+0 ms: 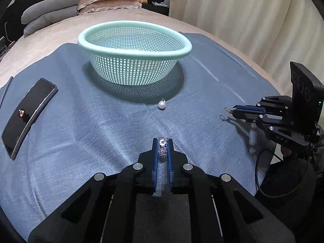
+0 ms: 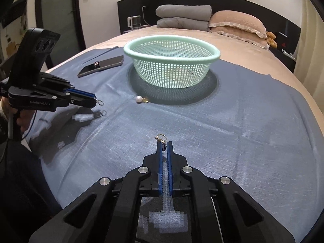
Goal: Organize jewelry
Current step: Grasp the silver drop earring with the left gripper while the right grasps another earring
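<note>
The left hand-held gripper [image 1: 162, 143], lettered "GenRobot.AI" on its side, is clamping a sparkling ring [image 1: 162, 144] between its blue pads above the blue cloth [image 1: 91, 121] on the bed. The right hand-held gripper [image 2: 164, 144] is pinching a small clasp with a metal loop [image 2: 160, 137]. A pearl earring [image 1: 161, 104] is lying just in front of the mint-green basket [image 1: 133, 40]; a phone [image 1: 28, 113] is lying to its left.

On the side of my black left gripper [image 2: 95, 101], seen from my right wrist at the left of the scene, small pale letters read "GenRobot.AI". From my left wrist, faint letters sit on the body of my black right gripper [image 1: 229, 112], too dim for me to read surely.
</note>
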Demonstrator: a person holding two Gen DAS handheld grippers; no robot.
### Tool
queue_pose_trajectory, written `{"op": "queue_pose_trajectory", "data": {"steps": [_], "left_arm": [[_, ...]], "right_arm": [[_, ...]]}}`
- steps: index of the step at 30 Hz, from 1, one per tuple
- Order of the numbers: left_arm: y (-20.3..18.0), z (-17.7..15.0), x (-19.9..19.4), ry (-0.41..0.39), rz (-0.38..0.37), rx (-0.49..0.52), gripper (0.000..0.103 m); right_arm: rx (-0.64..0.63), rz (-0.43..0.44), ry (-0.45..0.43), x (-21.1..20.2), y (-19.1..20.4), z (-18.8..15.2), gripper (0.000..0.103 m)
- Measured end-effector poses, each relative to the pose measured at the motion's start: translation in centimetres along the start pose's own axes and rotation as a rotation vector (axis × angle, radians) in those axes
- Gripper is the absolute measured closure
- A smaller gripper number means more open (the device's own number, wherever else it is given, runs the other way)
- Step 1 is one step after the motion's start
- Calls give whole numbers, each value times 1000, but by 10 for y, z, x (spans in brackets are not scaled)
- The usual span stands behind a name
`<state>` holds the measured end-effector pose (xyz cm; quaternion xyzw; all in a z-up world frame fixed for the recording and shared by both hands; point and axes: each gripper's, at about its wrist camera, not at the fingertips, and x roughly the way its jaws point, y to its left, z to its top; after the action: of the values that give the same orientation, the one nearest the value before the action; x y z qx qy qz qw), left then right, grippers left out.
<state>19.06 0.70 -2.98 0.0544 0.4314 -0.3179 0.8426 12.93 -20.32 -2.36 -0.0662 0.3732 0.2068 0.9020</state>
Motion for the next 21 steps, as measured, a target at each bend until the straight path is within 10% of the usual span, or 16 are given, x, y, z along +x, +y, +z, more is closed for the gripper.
{"op": "queue_pose_trajectory", "data": {"steps": [21], "left_arm": [[40, -12, -39, -88, 59, -100, 94]], "right_arm": [[65, 18, -128, -35, -23, 24, 99]]}}
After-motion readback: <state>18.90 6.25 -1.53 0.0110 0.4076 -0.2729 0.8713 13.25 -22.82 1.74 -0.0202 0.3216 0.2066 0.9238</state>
